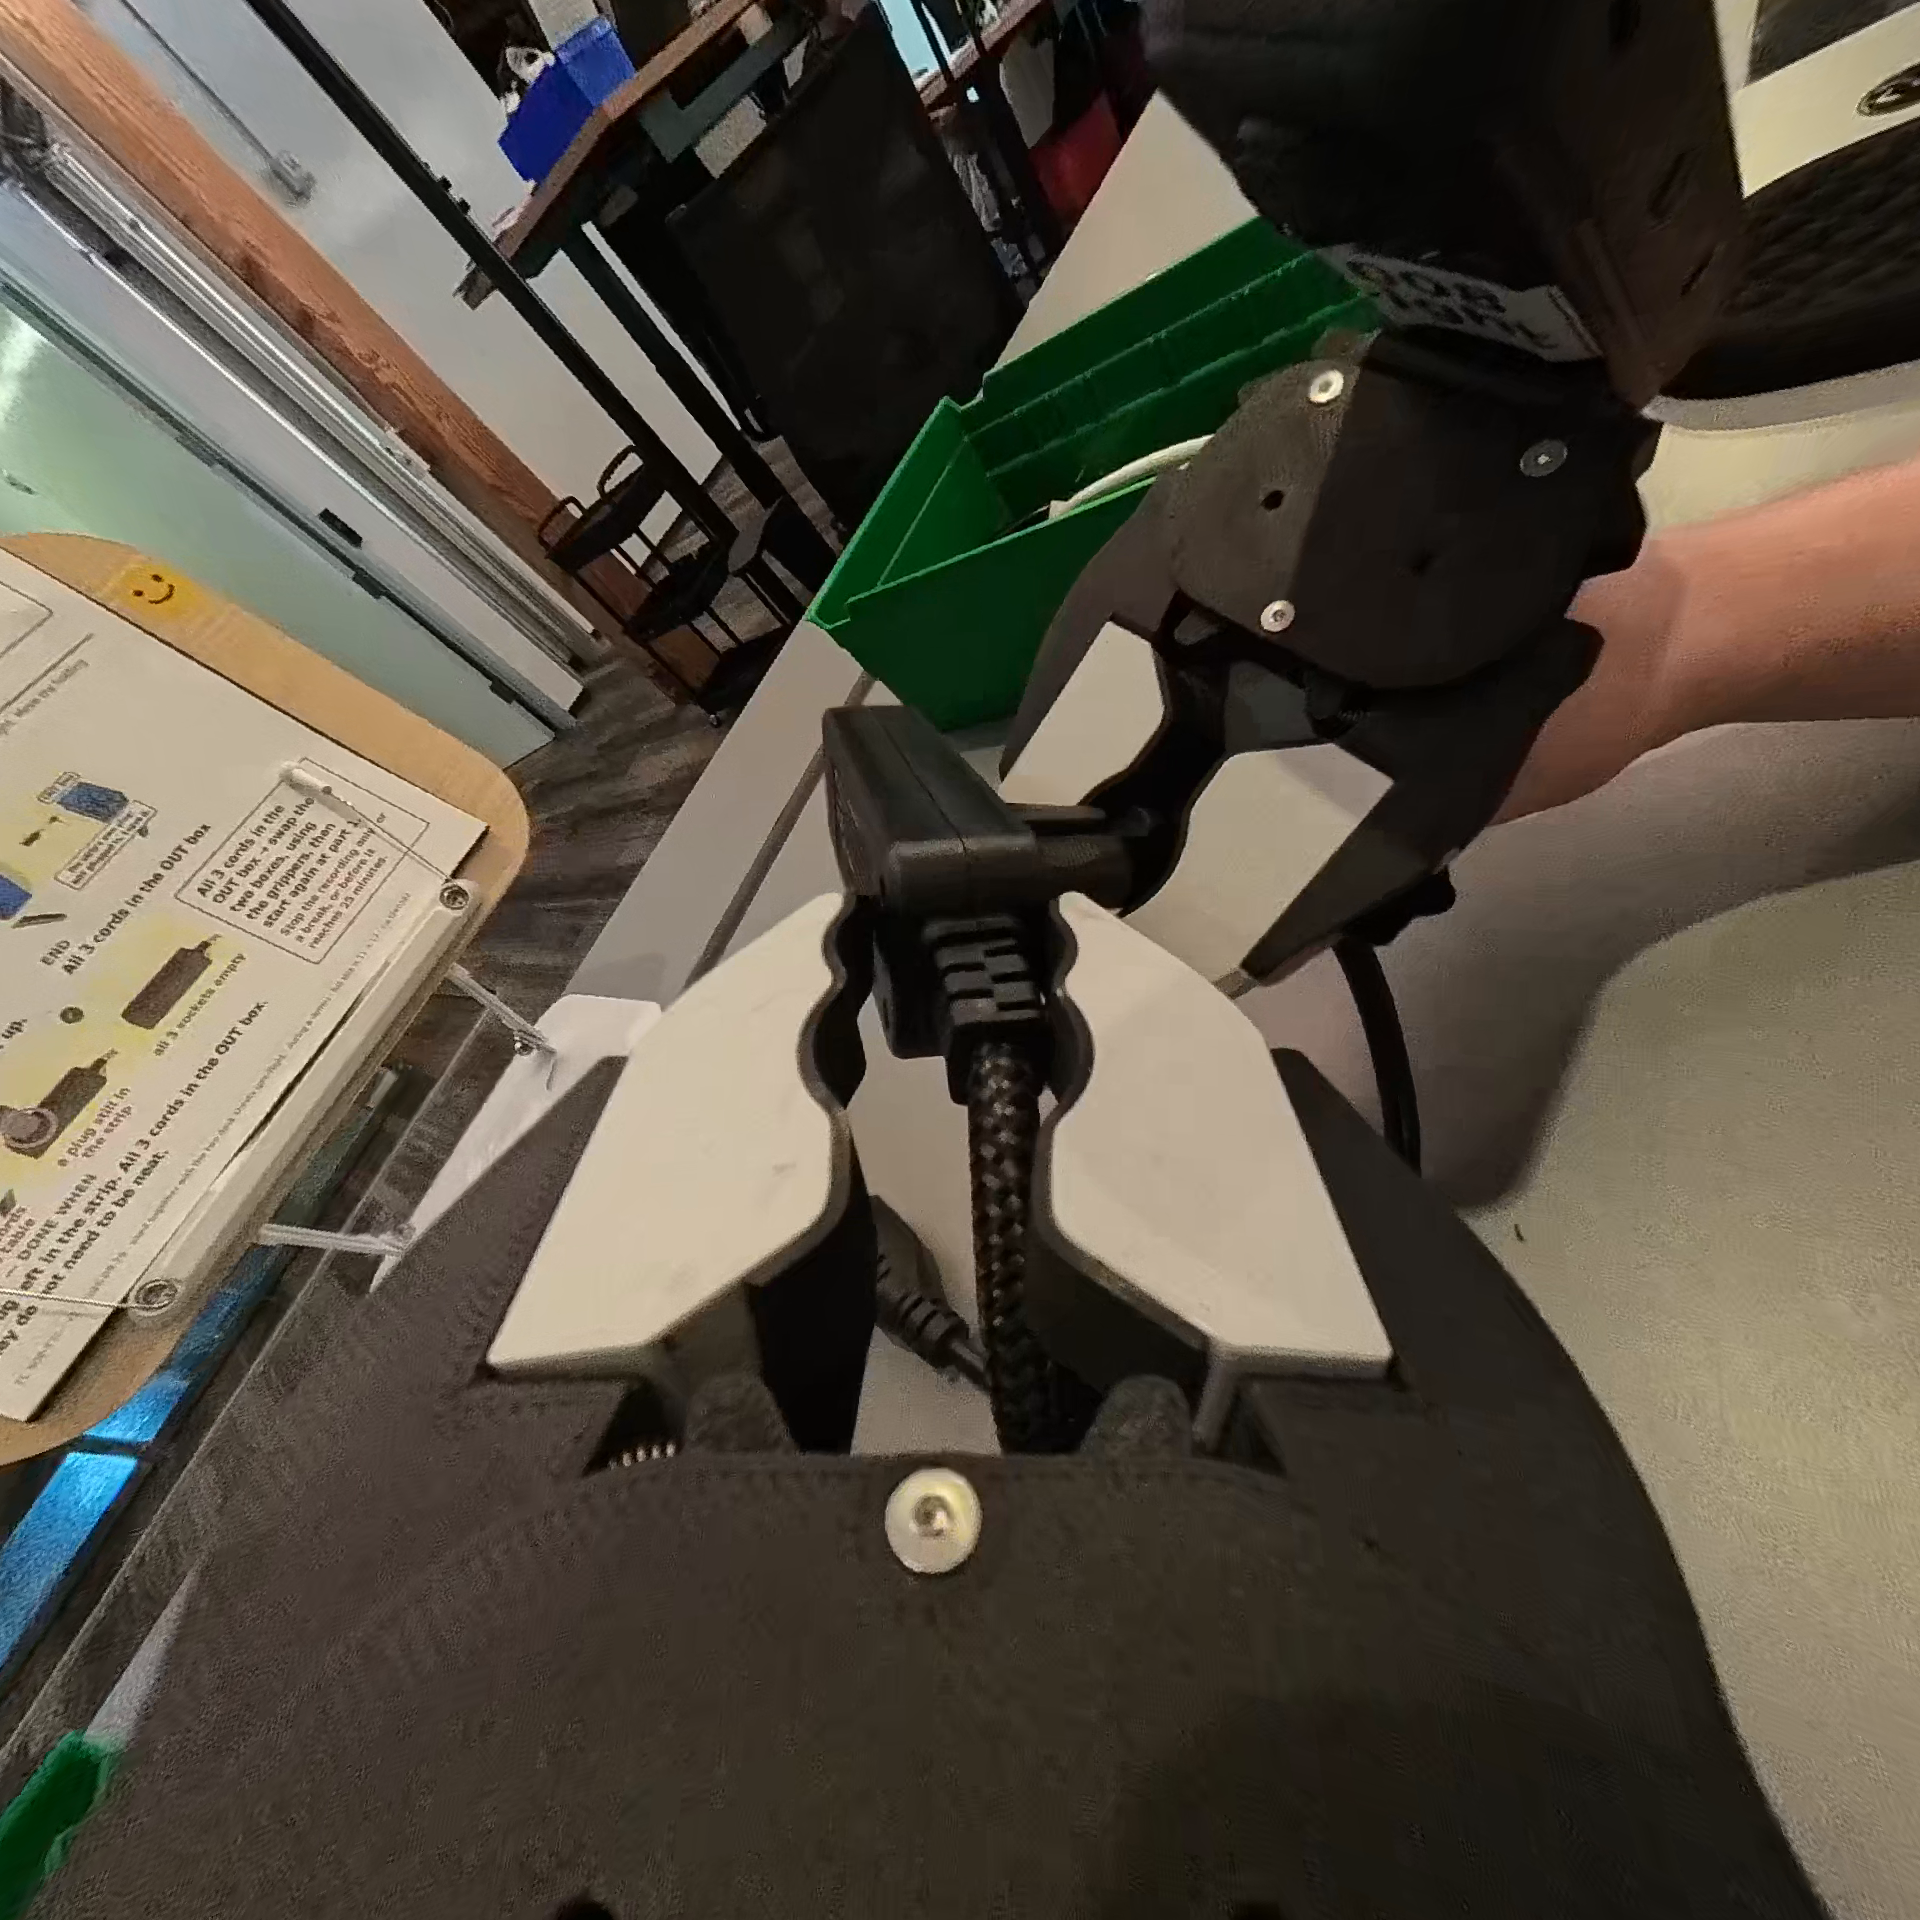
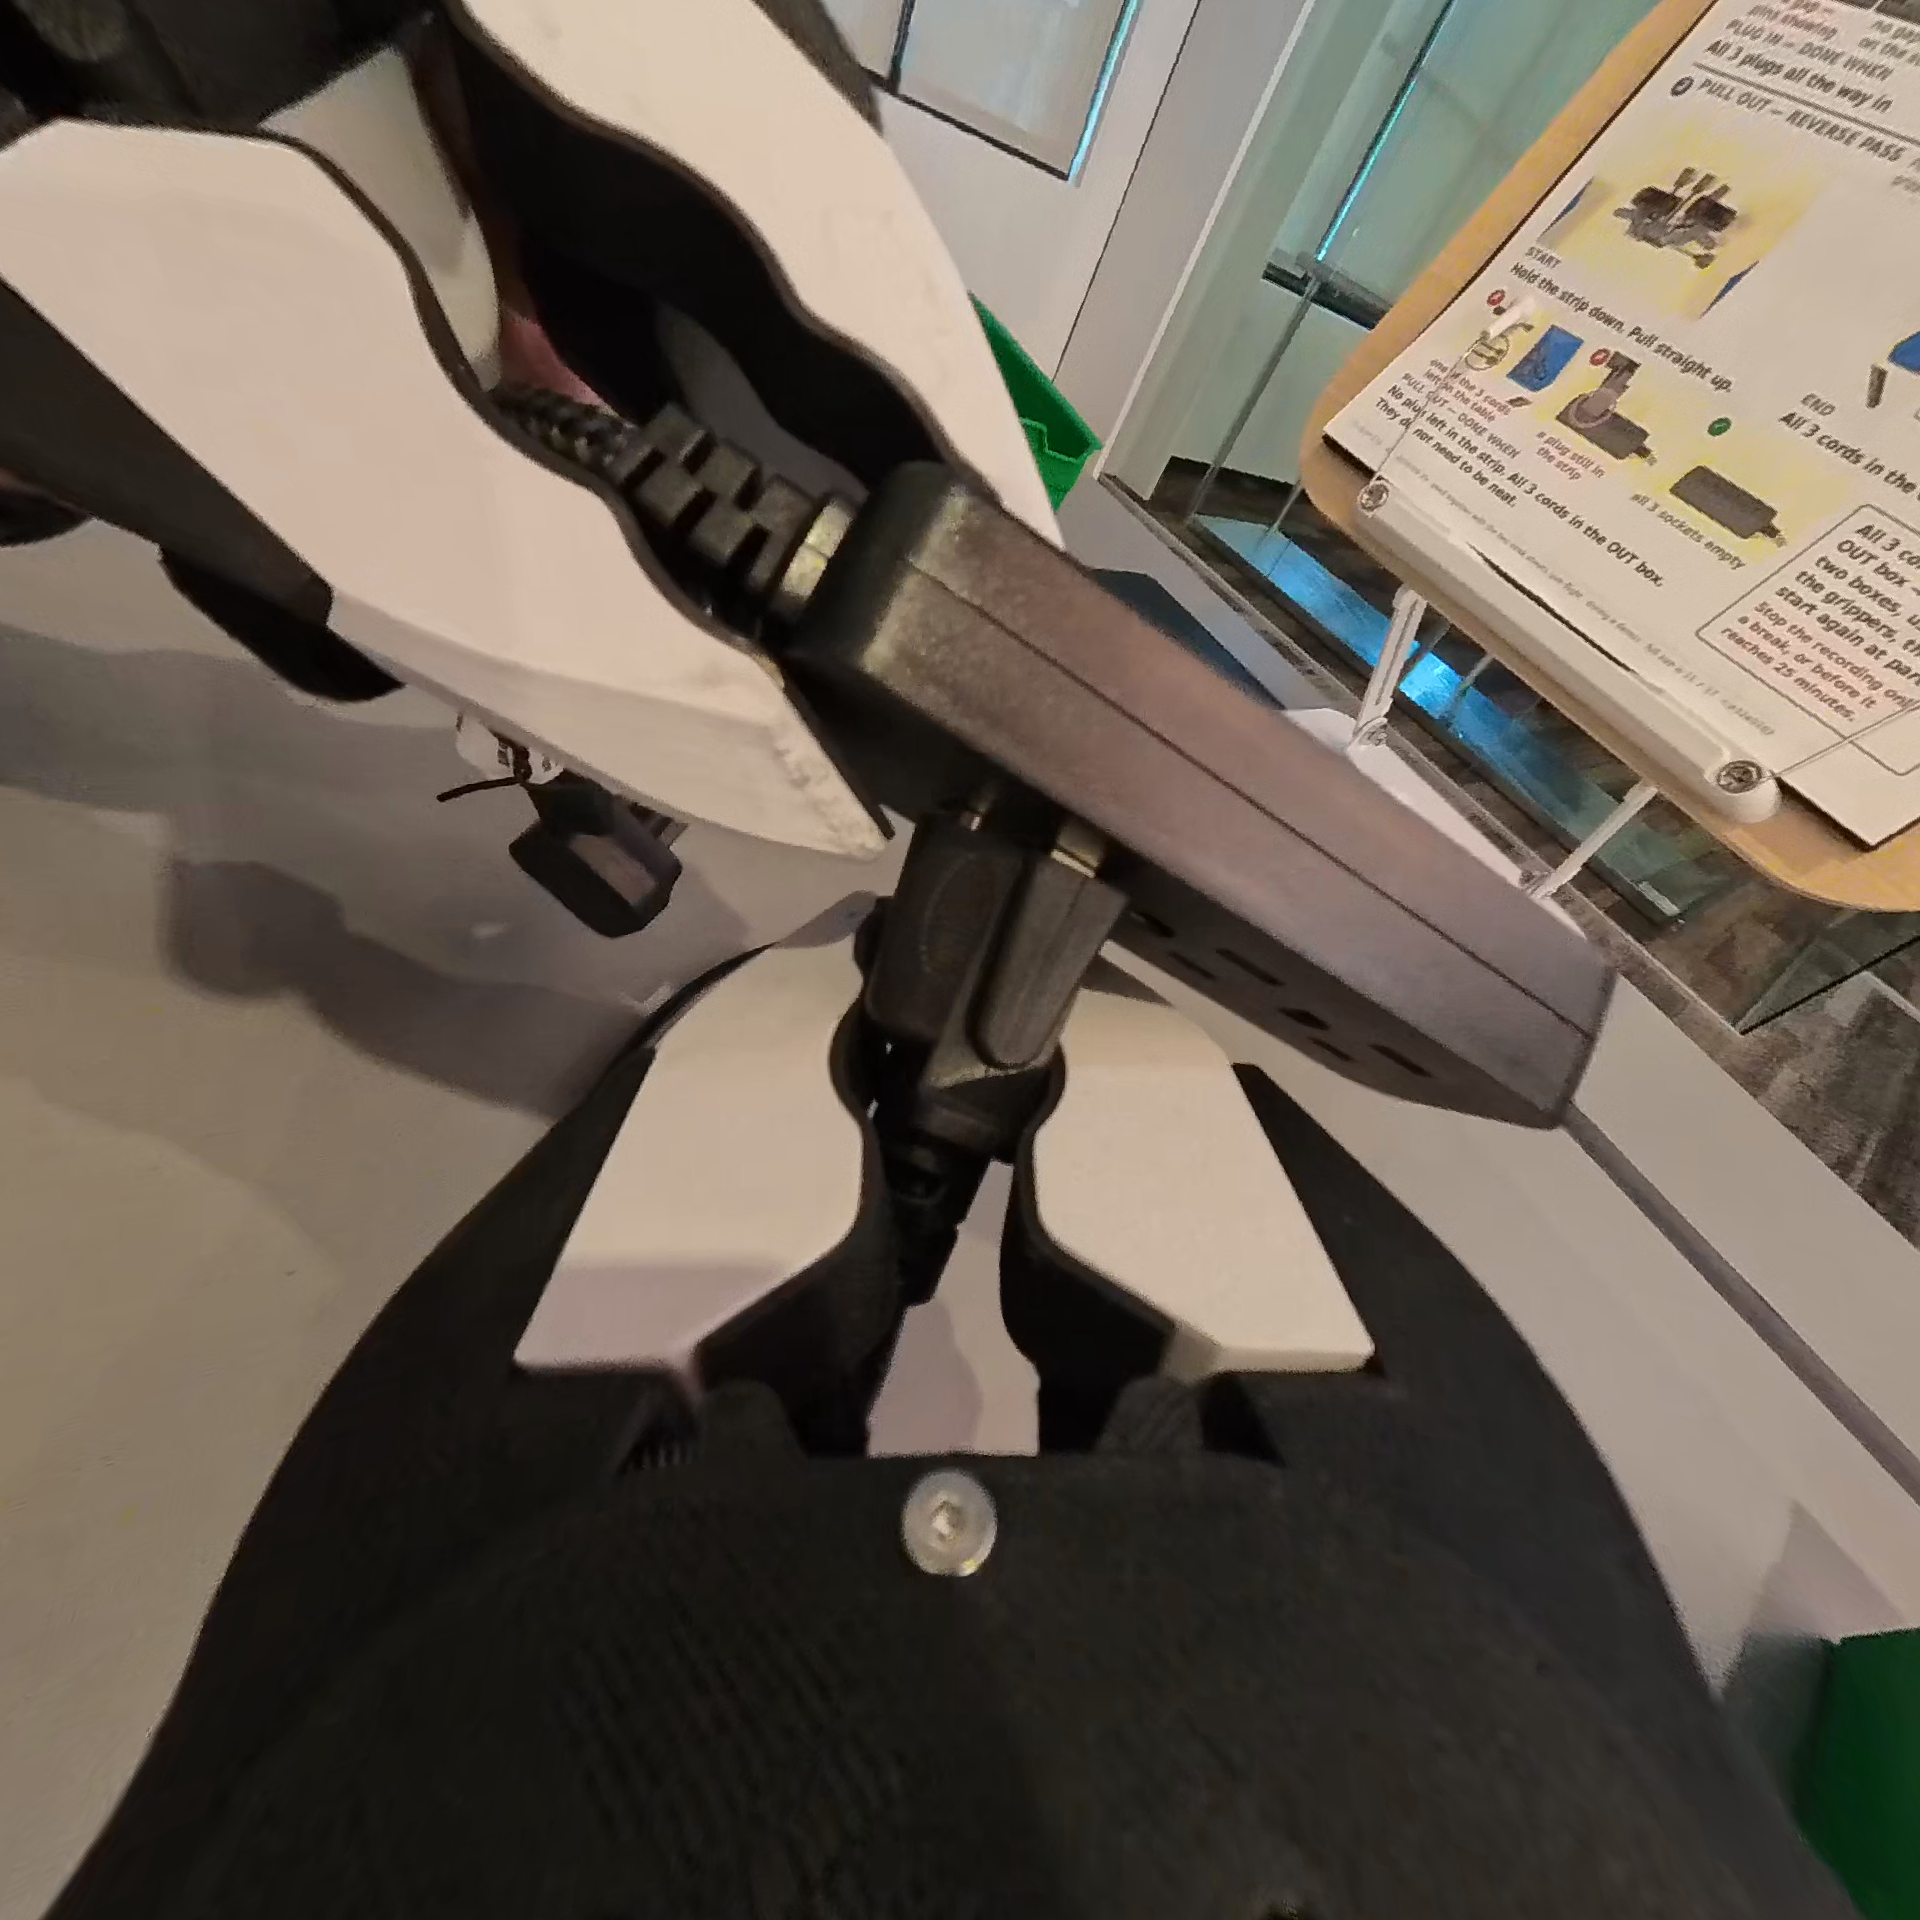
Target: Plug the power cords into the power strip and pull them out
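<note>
Two white-fingered black grippers meet over the pale grey table (image 1: 1714, 1351); behind them stands a green plastic bin (image 1: 966, 613) with a white cable (image 1: 1132, 473) lying inside; the rest of its contents is hidden; the left gripper (image 1: 951, 997) is clenched on the cable end of the black rectangular power strip (image 2: 1195, 769), lifted off the table and tilted; the right gripper (image 2: 940, 1081) grasps a black plug (image 2: 977, 977) seated in the strip's socket face, its thin cord (image 2: 925, 1236) running back between the fingers
</note>
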The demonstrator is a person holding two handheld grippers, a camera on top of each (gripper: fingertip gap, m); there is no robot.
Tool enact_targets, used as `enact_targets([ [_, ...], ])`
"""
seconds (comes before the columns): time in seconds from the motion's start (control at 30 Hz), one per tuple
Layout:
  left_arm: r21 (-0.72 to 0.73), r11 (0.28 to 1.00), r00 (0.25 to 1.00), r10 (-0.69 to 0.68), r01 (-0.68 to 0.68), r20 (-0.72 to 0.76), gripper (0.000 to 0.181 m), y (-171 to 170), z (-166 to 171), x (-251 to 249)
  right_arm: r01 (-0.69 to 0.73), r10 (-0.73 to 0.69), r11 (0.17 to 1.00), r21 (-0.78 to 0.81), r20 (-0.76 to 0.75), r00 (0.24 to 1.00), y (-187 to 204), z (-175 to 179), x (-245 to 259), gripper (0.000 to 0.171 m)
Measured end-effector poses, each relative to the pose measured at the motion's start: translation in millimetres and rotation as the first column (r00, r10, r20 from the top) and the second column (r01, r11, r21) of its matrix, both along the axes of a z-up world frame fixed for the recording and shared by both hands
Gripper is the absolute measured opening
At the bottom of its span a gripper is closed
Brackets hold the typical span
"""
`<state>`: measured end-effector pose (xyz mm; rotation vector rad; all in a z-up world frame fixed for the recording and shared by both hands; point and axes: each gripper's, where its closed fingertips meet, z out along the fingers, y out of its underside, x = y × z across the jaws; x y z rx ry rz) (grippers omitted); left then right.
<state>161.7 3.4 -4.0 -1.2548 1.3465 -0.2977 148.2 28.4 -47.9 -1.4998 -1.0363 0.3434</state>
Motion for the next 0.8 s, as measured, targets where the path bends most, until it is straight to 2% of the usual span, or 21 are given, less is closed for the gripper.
enact_targets([
  [0.1,0.028,1.0,1.0,0.01,-0.01,0.019,0.029,-0.1,-1.3,1.8,0.018,-0.018,1.0,-0.017,-0.042,0.999,1.5,-0.1,1.3,0.02],
  [0.27,-0.095,0.995,0.996,0.019,-0.011,0.085,0.03,0.4,-1.5,-1.4,-0.009,-0.003,0.995,-0.1,-0.123,0.992,-1.5,0.9,-5.6,0.022],
  [0.4,-0.127,0.992,0.995,0.037,-0.025,0.089,0.03,0.2,-3.5,0.3,0.013,-0.026,0.991,-0.132,-0.102,0.994,-0.8,-4.5,-5.9,0.024],
  [0.47,-0.1,0.994,0.997,0.043,-0.035,0.072,0.03,-1.6,-3.8,3.2,0.064,-0.074,0.987,-0.148,-0.067,0.995,1.8,-7.0,-1.9,0.023],
  [0.53,-0.05,0.998,0.998,0.045,-0.043,0.042,0.029,-4.2,-2.2,4.7,0.058,-0.069,0.986,-0.155,-0.07,0.995,0.1,-6.2,-1.2,0.023],
  [0.63,-0.036,0.999,0.999,0.029,-0.028,0.041,0.029,-9.6,-1.1,8.3,-0.073,-0.011,0.934,-0.35,-0.232,0.973,-11.0,-3.3,-9.3,0.023],
  [0.67,-0.043,0.999,0.998,0.028,-0.026,0.052,0.03,-10.2,-0.7,9.9,-0.086,-0.007,0.926,-0.368,-0.244,0.97,-12.0,-3.7,-8.8,0.023],
  [0.8,-0.039,0.999,0.999,0.019,-0.018,0.031,0.03,-12.2,-3.6,11.8,-0.037,-0.021,0.945,-0.325,-0.171,0.985,-10.6,-8.0,-5.6,0.026],
])
